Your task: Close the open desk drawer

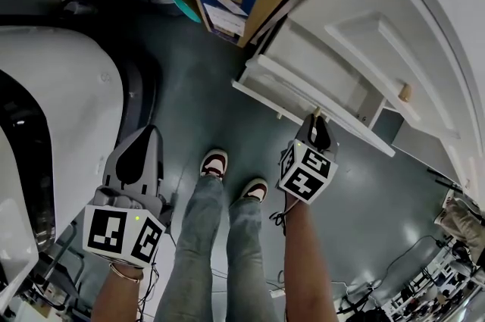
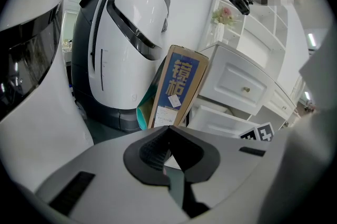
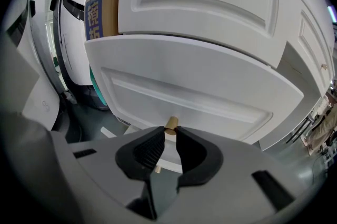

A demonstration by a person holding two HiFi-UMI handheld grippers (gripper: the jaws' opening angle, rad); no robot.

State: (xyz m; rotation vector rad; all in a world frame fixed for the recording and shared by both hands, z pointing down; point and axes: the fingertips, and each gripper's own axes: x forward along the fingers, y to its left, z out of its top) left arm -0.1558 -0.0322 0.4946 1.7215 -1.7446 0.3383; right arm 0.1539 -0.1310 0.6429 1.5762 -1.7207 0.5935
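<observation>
jaws of r gripper pinch knob on open drawer.

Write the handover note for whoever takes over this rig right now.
Left gripper: shut, empty, idle.
Right gripper: jaw tips closed on the knob of the open drawer.
Done: the knob is gripped.
Left: the drawer still sticks out. Push it in until its front sits flush under the closed drawer above, then let go.
</observation>
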